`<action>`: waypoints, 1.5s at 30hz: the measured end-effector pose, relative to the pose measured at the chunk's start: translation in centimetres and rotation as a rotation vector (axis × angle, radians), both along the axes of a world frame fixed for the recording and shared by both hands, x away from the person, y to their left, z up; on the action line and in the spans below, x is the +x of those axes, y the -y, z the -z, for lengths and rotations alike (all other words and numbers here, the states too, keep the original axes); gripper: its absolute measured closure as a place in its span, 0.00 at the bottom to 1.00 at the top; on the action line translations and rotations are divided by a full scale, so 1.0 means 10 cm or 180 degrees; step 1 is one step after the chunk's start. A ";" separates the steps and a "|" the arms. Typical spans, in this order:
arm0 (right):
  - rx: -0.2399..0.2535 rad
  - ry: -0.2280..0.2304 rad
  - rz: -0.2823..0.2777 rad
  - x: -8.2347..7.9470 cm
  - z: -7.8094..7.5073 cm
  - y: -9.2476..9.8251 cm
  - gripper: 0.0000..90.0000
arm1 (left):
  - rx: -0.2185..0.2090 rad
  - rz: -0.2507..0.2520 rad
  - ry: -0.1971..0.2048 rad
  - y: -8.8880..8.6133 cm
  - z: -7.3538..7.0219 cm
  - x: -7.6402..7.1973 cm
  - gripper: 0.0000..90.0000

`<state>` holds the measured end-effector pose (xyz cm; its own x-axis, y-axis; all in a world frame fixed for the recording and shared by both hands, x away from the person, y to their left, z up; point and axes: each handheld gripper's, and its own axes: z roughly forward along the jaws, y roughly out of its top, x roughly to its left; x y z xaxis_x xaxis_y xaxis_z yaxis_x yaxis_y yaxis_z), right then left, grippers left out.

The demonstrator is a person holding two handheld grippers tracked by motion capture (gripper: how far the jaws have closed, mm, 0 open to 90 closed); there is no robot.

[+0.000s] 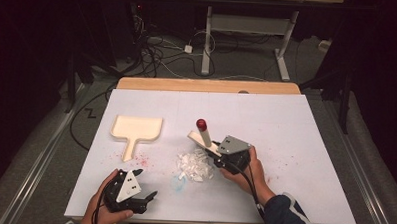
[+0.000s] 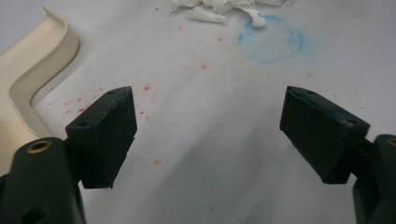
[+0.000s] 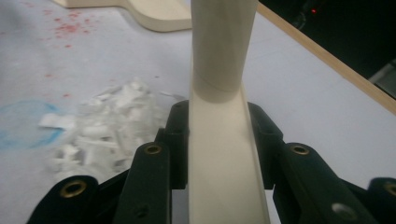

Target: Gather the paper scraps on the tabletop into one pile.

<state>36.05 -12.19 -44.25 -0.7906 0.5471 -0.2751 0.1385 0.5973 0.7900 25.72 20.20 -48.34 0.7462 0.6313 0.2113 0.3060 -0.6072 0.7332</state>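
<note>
My right gripper (image 1: 216, 153) is closed on the cream brush (image 1: 204, 137) beside the paper scraps (image 1: 194, 165); my left gripper (image 1: 145, 184) is wide open, holding nothing.

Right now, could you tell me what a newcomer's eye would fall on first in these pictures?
Probably the right gripper, mid-table, clamped on a cream brush with a red-tipped handle, right beside a heap of white paper scraps. Next, the cream dustpan lying to the left, and the left gripper open near the table's front edge.
</note>
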 end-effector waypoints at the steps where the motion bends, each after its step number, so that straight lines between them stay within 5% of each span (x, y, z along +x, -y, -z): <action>1: -0.0005 -0.0009 -0.0043 -0.04 0.00 -0.02 0.75 | -0.0008 -0.0003 0.0001 0.00 0.00 0.00 0.20; 9: -0.0094 0.0142 -0.0031 -0.13 -0.10 0.02 0.76 | 0.0003 -0.0005 0.0023 0.01 -0.01 -0.01 0.20; 23: 0.0217 0.0119 0.0238 -0.26 -0.51 0.85 0.76 | 0.0018 0.0000 0.0025 0.02 -0.01 0.00 0.20; 36: 0.0310 -0.0100 0.0243 -0.67 -0.59 1.49 0.75 | 0.0040 -0.0014 0.0038 0.02 -0.02 0.01 0.20; 45: 0.0182 -0.0380 0.0103 -0.90 -0.49 1.66 0.75 | 0.0051 -0.0012 0.0031 0.03 -0.01 0.01 0.20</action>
<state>27.08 -28.81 -39.33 -0.7975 0.5850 -0.1477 0.2521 0.5454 0.7994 25.79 19.88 -48.23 0.7418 0.6305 0.2286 0.3013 -0.6179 0.7263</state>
